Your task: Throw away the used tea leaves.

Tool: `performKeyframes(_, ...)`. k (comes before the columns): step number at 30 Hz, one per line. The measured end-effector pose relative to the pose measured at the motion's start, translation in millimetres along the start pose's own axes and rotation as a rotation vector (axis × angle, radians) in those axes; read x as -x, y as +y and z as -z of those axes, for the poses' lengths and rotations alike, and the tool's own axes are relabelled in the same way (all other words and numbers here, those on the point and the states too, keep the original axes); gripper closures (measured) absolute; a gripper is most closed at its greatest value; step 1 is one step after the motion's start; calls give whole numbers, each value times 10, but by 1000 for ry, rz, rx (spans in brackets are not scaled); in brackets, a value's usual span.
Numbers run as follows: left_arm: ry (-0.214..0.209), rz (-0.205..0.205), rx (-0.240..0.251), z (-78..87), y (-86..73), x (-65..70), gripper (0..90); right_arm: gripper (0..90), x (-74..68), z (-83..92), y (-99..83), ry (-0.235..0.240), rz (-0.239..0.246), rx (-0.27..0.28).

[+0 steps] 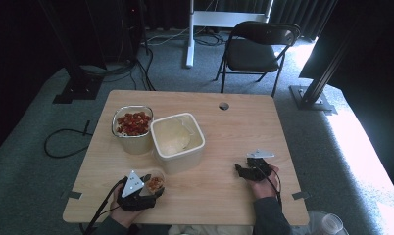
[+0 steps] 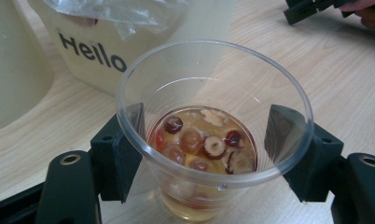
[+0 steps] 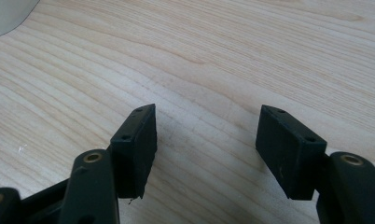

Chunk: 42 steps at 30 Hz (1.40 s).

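Left hand-held gripper [image 2: 204, 140], low at the table's [image 1: 224, 196] near-left edge, clasps an upright clear cup [image 2: 213, 135] of dried fruit. Right hand-held gripper [image 3: 206, 149] rests near-right, jaws parted, empty.

Black folding chair [image 1: 256, 49] beyond the wooden table [image 1: 244, 127]

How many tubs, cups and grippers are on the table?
Cream square plastic tubs: 2, one full of red berries, one bigger with "Hello" on its side.
Clear plastic cup of berries and liquid: 1.
Black grippers: 2, left gripper around the cup, right gripper empty.
Total: 5.
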<state>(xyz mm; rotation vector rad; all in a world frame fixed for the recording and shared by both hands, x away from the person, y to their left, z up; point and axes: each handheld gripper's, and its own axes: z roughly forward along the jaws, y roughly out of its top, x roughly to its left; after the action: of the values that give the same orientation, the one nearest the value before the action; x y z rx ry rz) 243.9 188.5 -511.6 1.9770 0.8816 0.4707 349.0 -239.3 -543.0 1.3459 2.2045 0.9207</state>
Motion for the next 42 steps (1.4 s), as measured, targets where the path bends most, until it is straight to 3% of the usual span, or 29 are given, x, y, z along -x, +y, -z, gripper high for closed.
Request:
performKeyframes(4, 21, -13, 11, 3, 14, 2, 308, 376, 1, 0, 0, 0, 1, 0)
performKeyframes(7, 28, 0, 31, 33, 38, -36, 322, 376, 1, 0, -1, 0, 0, 1)
performKeyframes(14, 99, 10, 70, 157, 138, -190, 339, 376, 3, 1, -5, 2, 1, 3)
performKeyframes(26, 263, 44, 123, 464, 372, -649, 351, 374, 7, -1, -11, 5, 3, 8)
performKeyframes(34, 338, 73, 123, 577, 468, -986, 352, 374, 12, -2, -13, 9, 6, 11)
performKeyframes(42, 382, 91, 128, 649, 511, -1208, 352, 372, 17, -3, -21, 13, 9, 18)
